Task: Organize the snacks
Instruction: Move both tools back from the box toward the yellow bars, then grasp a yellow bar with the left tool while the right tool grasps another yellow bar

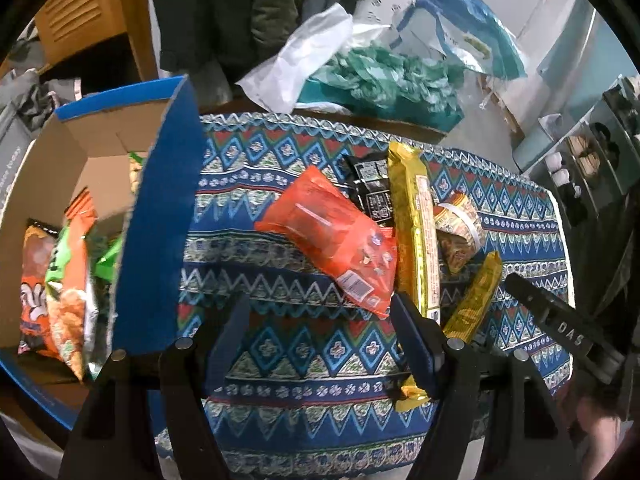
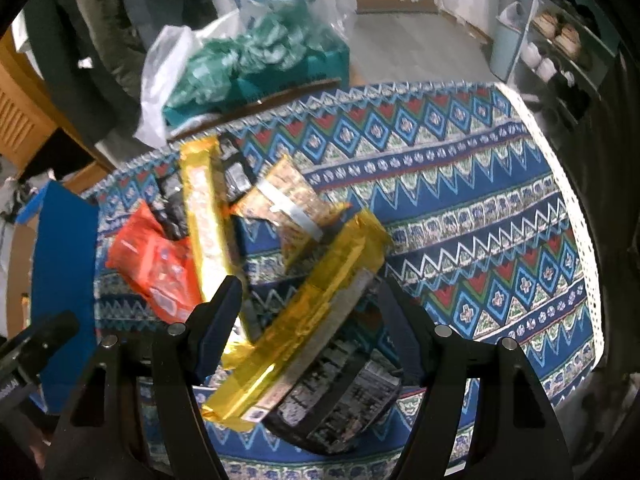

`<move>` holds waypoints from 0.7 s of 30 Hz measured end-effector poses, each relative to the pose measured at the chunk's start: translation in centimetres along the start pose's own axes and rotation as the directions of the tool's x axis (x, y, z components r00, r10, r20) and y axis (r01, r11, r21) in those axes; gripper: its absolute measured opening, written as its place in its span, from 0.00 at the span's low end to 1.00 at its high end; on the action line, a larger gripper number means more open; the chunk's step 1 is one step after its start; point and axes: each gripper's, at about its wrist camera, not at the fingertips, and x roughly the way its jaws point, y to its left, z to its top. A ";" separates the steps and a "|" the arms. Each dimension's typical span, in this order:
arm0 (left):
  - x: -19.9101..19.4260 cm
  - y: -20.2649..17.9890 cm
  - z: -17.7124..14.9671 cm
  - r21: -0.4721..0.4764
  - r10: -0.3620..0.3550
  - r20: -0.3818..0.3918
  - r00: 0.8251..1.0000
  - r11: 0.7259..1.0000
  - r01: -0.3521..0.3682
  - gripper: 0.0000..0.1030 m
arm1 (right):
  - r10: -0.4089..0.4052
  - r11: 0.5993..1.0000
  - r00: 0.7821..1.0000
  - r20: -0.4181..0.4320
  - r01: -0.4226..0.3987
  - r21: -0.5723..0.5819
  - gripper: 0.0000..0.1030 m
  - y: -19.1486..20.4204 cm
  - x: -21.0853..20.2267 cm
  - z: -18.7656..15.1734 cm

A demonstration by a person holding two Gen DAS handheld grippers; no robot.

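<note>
L gripper: fingers spread, nothing between them, hovering over bare cloth just near of the red bag. R gripper: fingers spread, with a gold pack lying diagonally in the gap. Can't tell if the pads touch it; looks straddled, not pinched. A dark pack sits under and right of the gold one, partly overlapped.

Box stands at left w/ blue flap up. Already inside: orange bags upright, plus something green. Still loose on the cloth: red bag, long gold bar, black pack, noodle cup on its side, and the R-side gold/dark pair. My read: roughly half sorted.

Risks as I see them:
- R closing now may catch the dark pack's edge along w/ the gold one → double pick, or the lower pack drops mid-carry.
- Gold film looks slick and the pack is long; an off-centre grip → it pivots and slides out.
- Items overlap (red bag on black pack, gold bar against both). Pulling one could drag neighbours toward the near edge.
- Raised flap sits between the pile and the box opening; a low carry path could clip it.
- Grippers are near each other; R tip shows at right in the L view. Collision possible if both go for the pile.
</note>
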 end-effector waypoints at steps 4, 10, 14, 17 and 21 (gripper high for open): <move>1.4 -1.1 0.0 0.019 0.006 -0.018 1.000 1.000 -0.005 0.72 | -0.007 1.000 0.999 -0.048 0.007 0.016 0.69 -0.5 2.0 -0.3; 3.5 -2.4 -0.1 0.043 0.016 -0.047 0.999 0.999 -0.014 0.72 | -0.008 0.999 0.995 -0.103 0.012 0.037 0.69 -0.9 4.6 -0.7; 4.7 -3.1 0.0 0.046 0.016 -0.065 0.998 0.999 -0.013 0.72 | -0.011 0.999 0.992 -0.125 0.017 0.046 0.69 -1.0 5.9 -0.9; 5.3 -3.6 0.0 0.057 0.018 -0.072 0.997 0.998 -0.014 0.72 | 0.005 0.998 0.990 -0.139 0.005 0.069 0.69 -1.2 6.7 -1.0; 6.1 -4.0 -0.2 0.064 0.024 -0.085 0.996 0.998 -0.019 0.72 | 0.029 0.995 0.988 -0.153 -0.014 0.097 0.69 -1.3 7.9 -1.2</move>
